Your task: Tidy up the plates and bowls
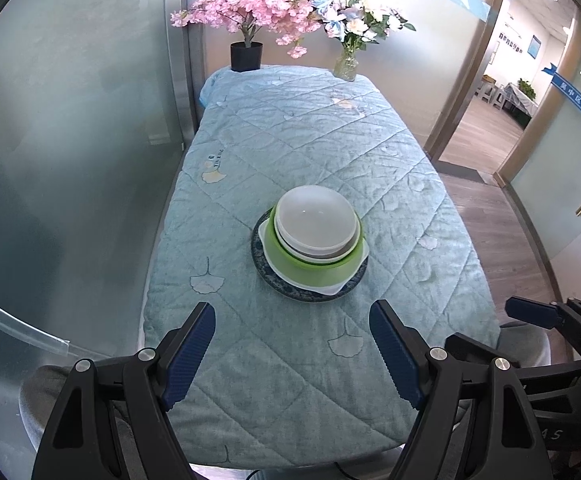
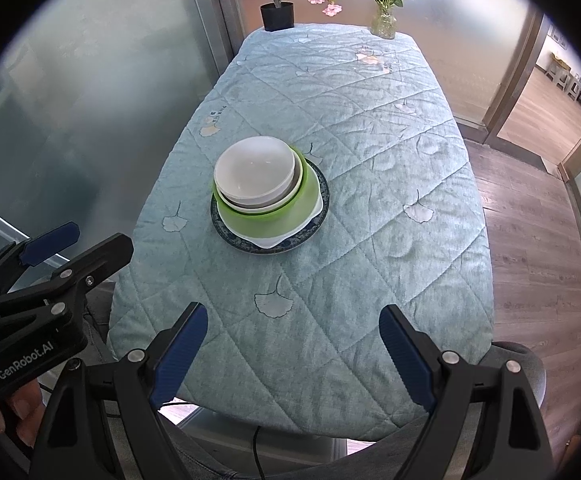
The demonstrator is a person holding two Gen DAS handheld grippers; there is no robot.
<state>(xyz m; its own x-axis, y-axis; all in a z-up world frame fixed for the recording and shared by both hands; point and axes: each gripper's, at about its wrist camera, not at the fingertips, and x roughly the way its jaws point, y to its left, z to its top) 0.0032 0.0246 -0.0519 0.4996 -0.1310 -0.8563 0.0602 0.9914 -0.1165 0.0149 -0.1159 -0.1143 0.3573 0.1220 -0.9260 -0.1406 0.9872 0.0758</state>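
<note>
One stack of dishes stands in the middle of the table. At the bottom lies a blue-patterned plate (image 1: 264,276) (image 2: 308,232), then a white dish (image 1: 326,289) (image 2: 266,242), a green bowl (image 1: 314,270) (image 2: 266,220) and nested white bowls (image 1: 316,216) (image 2: 252,166) on top. My left gripper (image 1: 293,312) hangs open above the table's near end, short of the stack, with nothing between its fingers. My right gripper (image 2: 293,314) is open too, empty, nearer than the stack and to its right. Each gripper shows at the edge of the other's view.
A quilted light-blue cloth (image 1: 298,140) (image 2: 370,128) covers the table. A black pot with pink blossoms (image 1: 245,56) (image 2: 277,16) and a glass vase of flowers (image 1: 346,65) (image 2: 383,24) stand at the far end. Frosted glass walls the left side; wood floor (image 2: 530,216) and a doorway lie right.
</note>
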